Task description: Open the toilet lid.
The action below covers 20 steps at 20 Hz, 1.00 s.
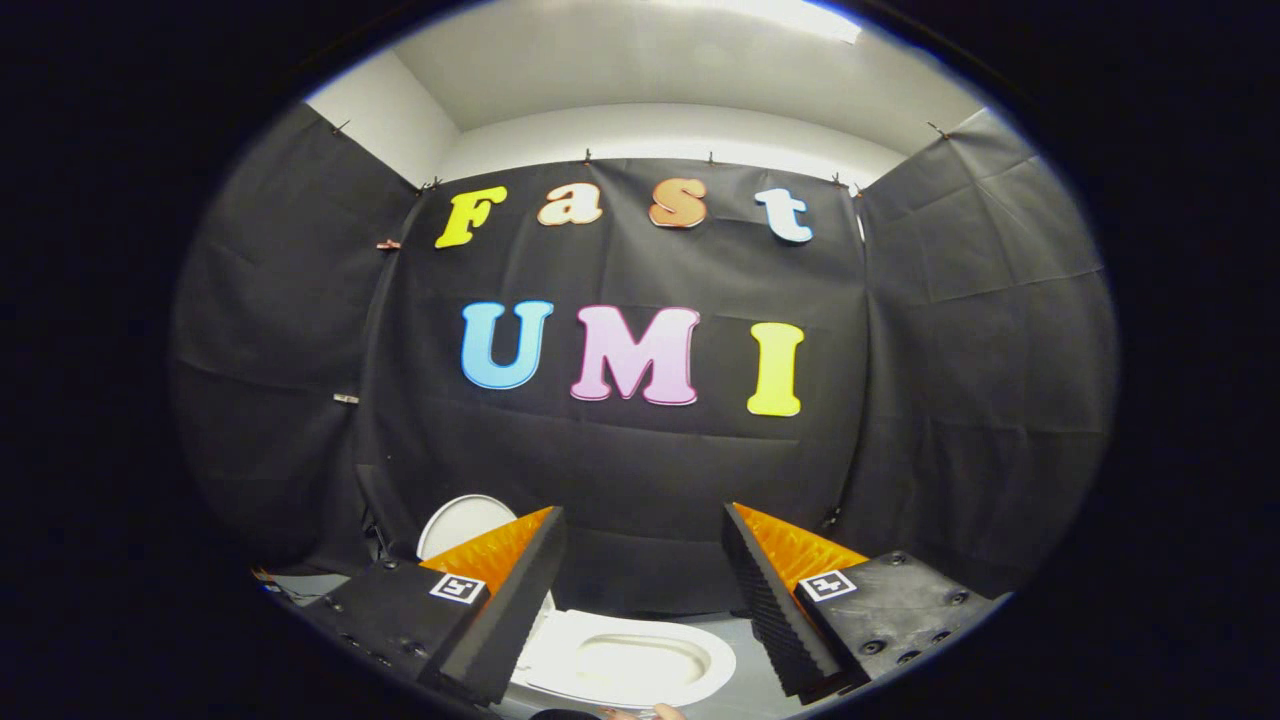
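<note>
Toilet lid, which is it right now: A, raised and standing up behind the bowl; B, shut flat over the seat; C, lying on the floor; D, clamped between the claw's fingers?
A: the lid stands upright behind the left finger, the seat and bowl lie uncovered below, and the open claw holds nothing.

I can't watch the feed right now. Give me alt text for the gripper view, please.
The white oval toilet seat with its open bowl lies below and between the two spread black-and-orange fingers of the handheld gripper, which grip nothing. The round white toilet lid stands raised beyond the left finger, against the black cloth booth wall.
</note>
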Each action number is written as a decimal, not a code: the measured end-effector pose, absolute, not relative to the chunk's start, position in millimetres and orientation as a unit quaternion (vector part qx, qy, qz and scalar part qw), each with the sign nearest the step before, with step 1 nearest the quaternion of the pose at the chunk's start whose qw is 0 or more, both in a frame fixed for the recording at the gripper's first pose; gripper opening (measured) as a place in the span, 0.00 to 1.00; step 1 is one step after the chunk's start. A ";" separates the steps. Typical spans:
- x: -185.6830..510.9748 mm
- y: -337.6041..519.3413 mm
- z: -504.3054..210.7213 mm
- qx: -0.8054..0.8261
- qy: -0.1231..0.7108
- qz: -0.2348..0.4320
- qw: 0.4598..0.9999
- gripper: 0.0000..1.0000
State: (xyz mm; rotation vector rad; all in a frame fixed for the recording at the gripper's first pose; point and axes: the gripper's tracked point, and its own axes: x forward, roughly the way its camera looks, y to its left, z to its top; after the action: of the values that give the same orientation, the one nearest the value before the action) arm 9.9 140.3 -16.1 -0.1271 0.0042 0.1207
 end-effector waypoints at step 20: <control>11.6 77.2 -12.1 -0.050 0.005 0.040 0.998 0.98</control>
State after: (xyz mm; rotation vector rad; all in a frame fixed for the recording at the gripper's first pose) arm 11.6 77.2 -12.1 -0.1002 0.0097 0.0801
